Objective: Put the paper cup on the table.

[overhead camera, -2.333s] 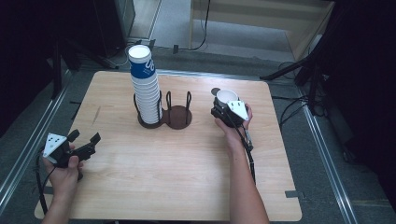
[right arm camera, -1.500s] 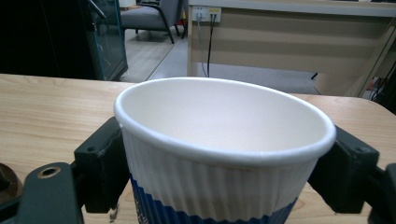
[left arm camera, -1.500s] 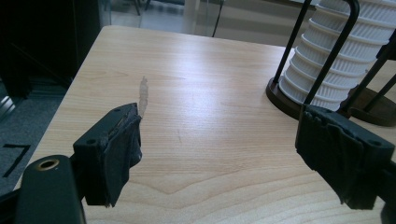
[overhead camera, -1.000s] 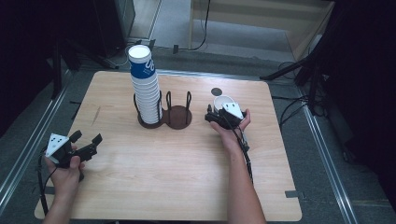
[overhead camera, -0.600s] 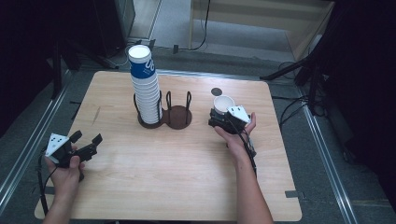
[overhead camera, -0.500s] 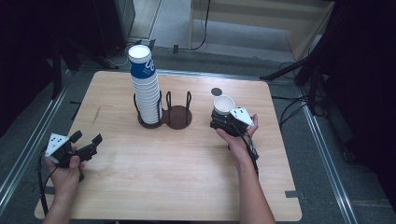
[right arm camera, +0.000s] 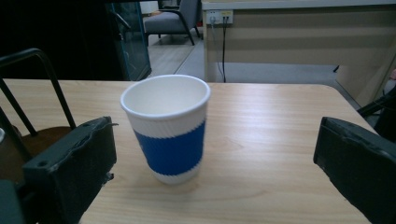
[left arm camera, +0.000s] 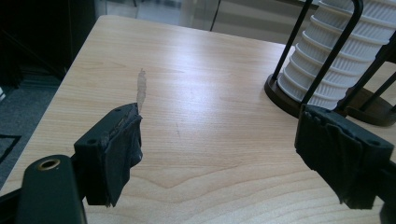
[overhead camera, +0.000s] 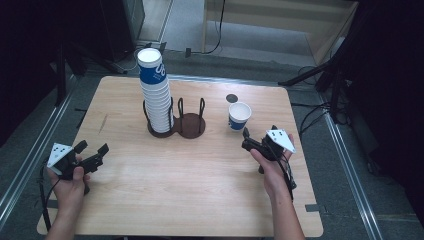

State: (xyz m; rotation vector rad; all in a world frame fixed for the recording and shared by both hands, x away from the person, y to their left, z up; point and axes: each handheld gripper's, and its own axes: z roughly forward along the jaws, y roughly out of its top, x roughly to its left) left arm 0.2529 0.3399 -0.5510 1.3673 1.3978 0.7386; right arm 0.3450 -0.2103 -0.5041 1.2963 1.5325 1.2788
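Near the desk's far right corner, your right hand-held gripper has let go of the blue-and-white paper cup; jaws open, backing off.

White cup, blue band

Dim room, evenly lit table without glare; near tongs slightly soft.
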